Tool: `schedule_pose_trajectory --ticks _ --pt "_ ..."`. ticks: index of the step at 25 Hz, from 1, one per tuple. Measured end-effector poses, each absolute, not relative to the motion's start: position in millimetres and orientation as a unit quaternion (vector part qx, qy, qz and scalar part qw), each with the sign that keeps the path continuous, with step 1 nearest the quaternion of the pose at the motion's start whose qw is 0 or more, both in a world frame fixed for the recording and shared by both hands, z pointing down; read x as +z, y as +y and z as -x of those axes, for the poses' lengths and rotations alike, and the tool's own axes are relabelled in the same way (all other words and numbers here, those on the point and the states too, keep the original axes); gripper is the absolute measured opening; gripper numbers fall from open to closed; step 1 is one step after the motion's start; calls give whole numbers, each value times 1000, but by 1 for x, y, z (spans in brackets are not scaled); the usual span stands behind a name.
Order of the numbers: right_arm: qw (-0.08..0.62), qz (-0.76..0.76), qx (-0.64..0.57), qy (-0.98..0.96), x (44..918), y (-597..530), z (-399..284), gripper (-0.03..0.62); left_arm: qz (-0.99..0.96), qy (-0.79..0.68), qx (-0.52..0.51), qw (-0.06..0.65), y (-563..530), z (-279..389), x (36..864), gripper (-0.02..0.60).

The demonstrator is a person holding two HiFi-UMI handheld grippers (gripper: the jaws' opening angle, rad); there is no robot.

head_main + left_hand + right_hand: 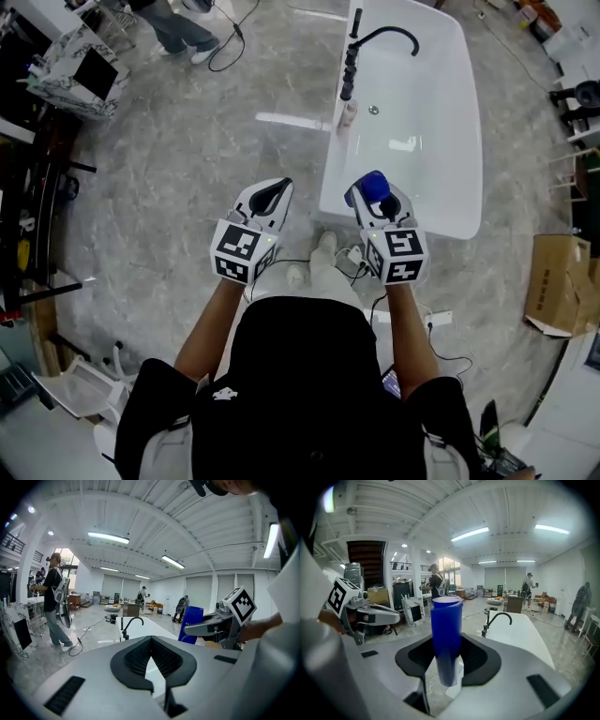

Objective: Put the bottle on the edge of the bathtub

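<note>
Head view: right gripper (374,195) holds the blue bottle (376,185) at 1 o'clock over the tub's (455,211) near end, not yet set down; left gripper view: left gripper (151,640) closed, empty; right gripper view: jaws wide, clamping the upright bottle (446,639), tub at 2 o'clock.

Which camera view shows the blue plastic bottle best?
The right gripper view: the blue plastic bottle fills the centre, upright between the right gripper's jaws. The head view shows only its top; the left gripper view shows part of it off to the side.
</note>
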State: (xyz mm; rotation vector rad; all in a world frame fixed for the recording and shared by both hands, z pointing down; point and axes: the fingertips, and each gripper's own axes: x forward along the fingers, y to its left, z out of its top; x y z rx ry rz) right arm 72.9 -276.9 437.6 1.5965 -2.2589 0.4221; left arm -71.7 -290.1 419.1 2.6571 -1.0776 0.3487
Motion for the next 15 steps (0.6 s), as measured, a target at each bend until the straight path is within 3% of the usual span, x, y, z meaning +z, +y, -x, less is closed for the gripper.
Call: schedule_pose_trajectory --ticks 15 --pt "216 -521 211 -798 522 -334 -101 163 -896 -367 160 191 -342 23 495 13"
